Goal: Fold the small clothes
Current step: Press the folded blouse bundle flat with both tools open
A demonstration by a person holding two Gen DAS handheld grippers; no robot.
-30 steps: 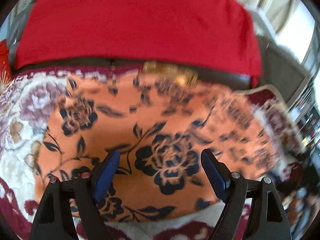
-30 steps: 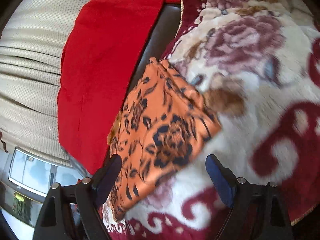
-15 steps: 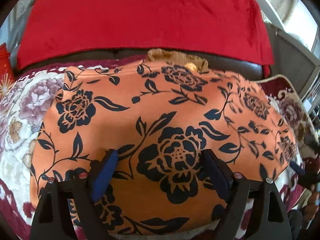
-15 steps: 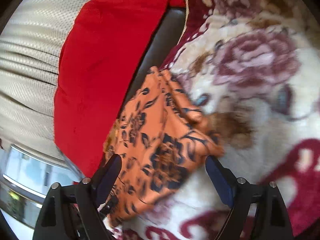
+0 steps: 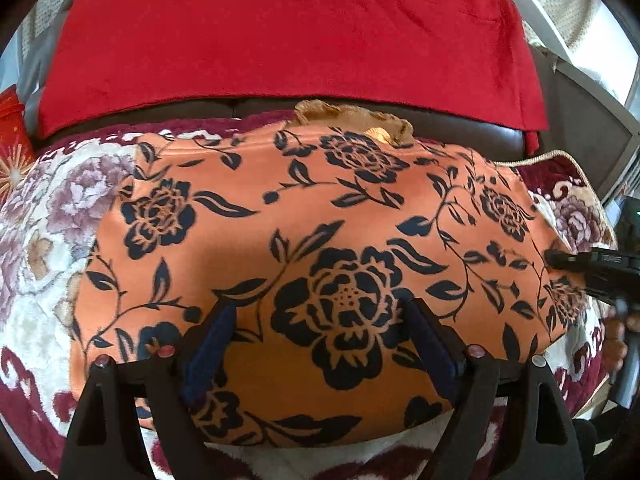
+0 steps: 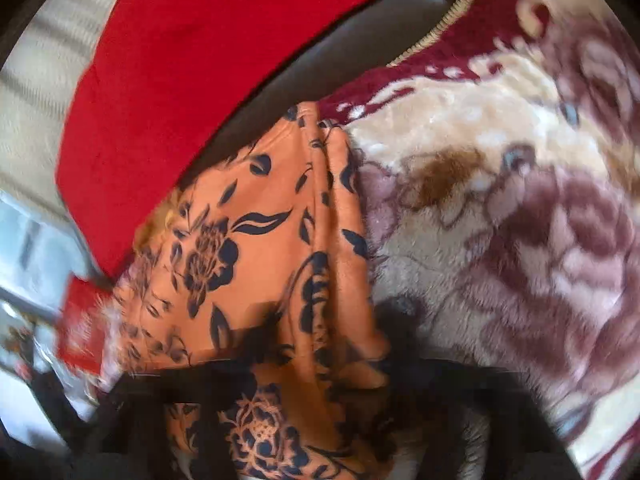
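An orange garment with dark floral print (image 5: 320, 240) lies folded flat on a plush floral blanket (image 5: 36, 240). My left gripper (image 5: 320, 344) is open just above its near edge, holding nothing. In the left wrist view the right gripper's black tip (image 5: 576, 260) touches the garment's right end. The right wrist view is blurred: the garment (image 6: 272, 264) fills the lower middle, and my right gripper (image 6: 320, 392) is only a dark smear over the cloth. Whether it grips the cloth is unclear.
A red cloth (image 5: 288, 32) covers the dark sofa back (image 5: 480, 128) behind the blanket. A tan crumpled item (image 5: 352, 118) sits at the garment's far edge. A beige curtain (image 6: 36, 92) and a window lie beyond the sofa.
The right gripper has swung down onto the garment's right end and its view has blurred. The left gripper has moved closer over the garment and stays open.
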